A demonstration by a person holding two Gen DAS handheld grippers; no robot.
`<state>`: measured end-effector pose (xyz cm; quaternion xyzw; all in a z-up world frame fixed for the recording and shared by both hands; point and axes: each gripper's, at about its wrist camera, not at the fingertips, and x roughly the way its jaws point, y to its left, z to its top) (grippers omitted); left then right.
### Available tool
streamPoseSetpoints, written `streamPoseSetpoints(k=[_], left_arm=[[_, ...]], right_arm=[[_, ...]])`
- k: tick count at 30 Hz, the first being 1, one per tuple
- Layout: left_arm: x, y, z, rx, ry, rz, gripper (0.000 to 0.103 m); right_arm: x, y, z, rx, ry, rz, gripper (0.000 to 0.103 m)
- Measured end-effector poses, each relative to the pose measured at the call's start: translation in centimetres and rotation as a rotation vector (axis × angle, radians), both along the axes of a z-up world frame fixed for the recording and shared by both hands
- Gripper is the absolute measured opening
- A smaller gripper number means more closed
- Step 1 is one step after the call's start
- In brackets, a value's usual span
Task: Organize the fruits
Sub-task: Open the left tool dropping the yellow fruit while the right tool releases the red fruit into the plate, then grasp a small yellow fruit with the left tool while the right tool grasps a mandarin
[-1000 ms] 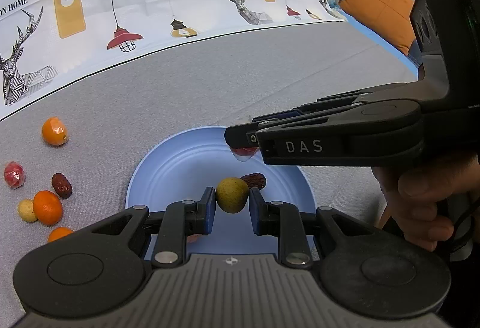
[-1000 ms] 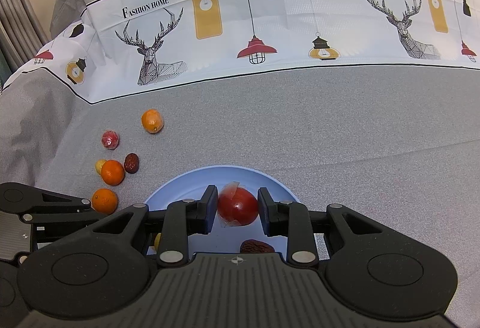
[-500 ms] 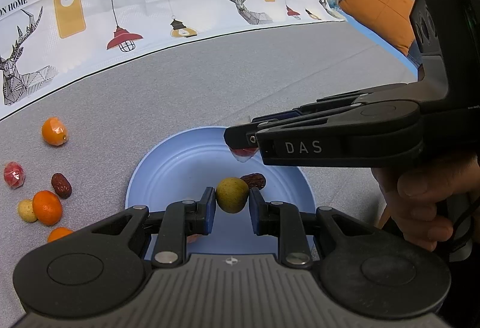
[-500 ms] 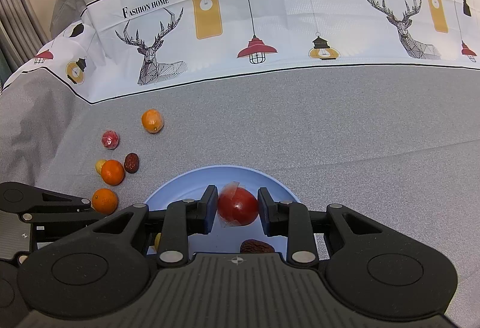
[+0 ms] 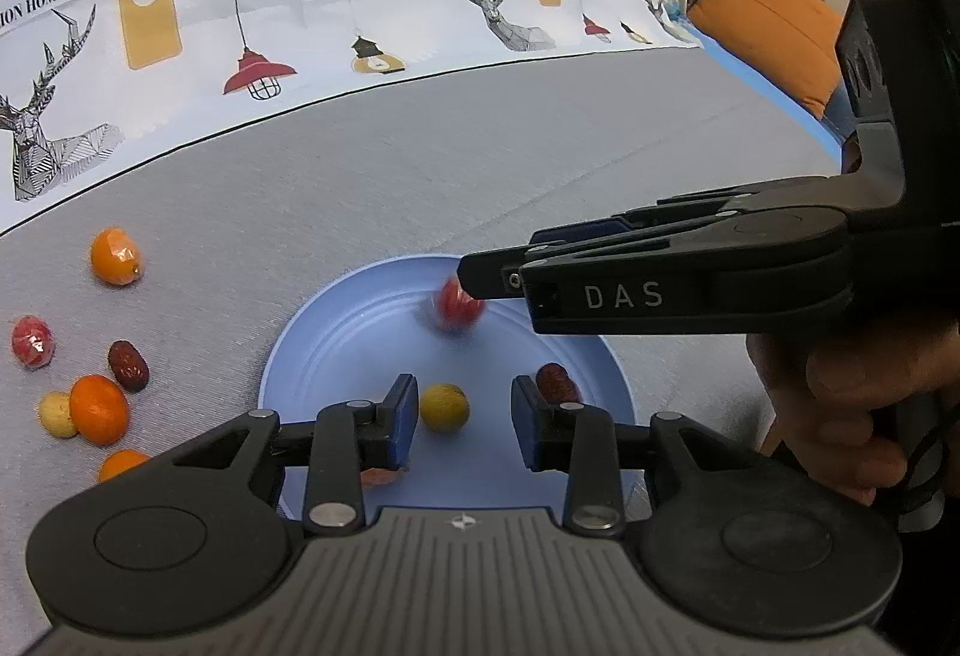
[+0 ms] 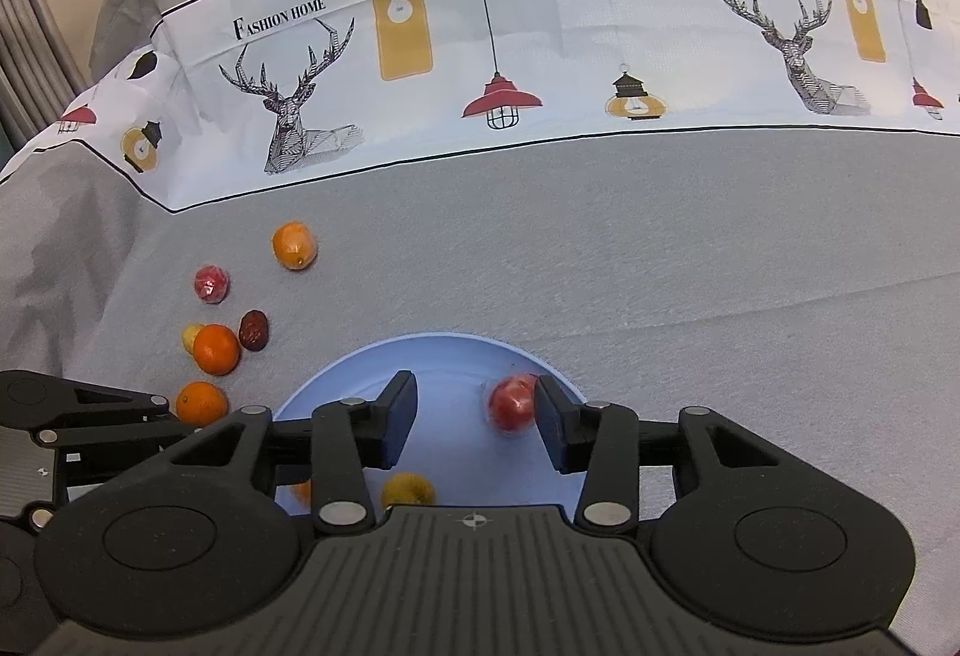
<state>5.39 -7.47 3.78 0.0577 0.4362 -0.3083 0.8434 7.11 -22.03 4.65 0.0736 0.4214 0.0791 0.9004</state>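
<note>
A blue plate [image 5: 336, 344] lies on the grey cloth, also in the right wrist view [image 6: 444, 350]. My left gripper [image 5: 462, 416] is open over it; a small yellow-green fruit [image 5: 444, 406] lies free on the plate between its fingers. My right gripper [image 6: 474, 416] is open; a wrapped red fruit [image 6: 510, 404] is blurred beside its right finger and shows in the left wrist view [image 5: 459, 303] over the plate. A dark red date [image 5: 555, 382] and an orange piece [image 5: 381, 476] lie in the plate.
Left of the plate lie loose fruits: an orange kumquat [image 5: 115, 257], a wrapped red fruit [image 5: 31, 342], a date [image 5: 128, 365], oranges [image 5: 99, 409] and a yellow fruit [image 5: 55, 414]. A patterned white cloth band runs behind. An orange cushion [image 5: 774, 26] is far right.
Both grippers opened. The yellow-green fruit left the left jaws and now lies on the plate. The red fruit left the right jaws and is moving, blurred, over the plate.
</note>
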Motion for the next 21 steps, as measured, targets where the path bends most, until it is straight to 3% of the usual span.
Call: streamPoseSetpoints(k=[8,14,18,21], left_arm=[[0.6,1.2,0.8,0.018,-0.054,0.106,0.051],[2.0,5.5,2.4,-0.041,-0.143,0.379,0.052],[2.8,9.2,3.5,-0.112,-0.144,0.563,0.052],[2.9,11.5,4.5,-0.086,-0.167,0.686,0.052]], right_arm=[[0.0,0.2,0.1,-0.026,-0.015,-0.020,0.045],[0.2,0.0,0.3,-0.028,-0.027,-0.046,0.045],[0.3,0.0,0.5,-0.011,-0.037,-0.058,0.045],[0.4,0.3,0.6,0.004,-0.044,-0.052,0.045]])
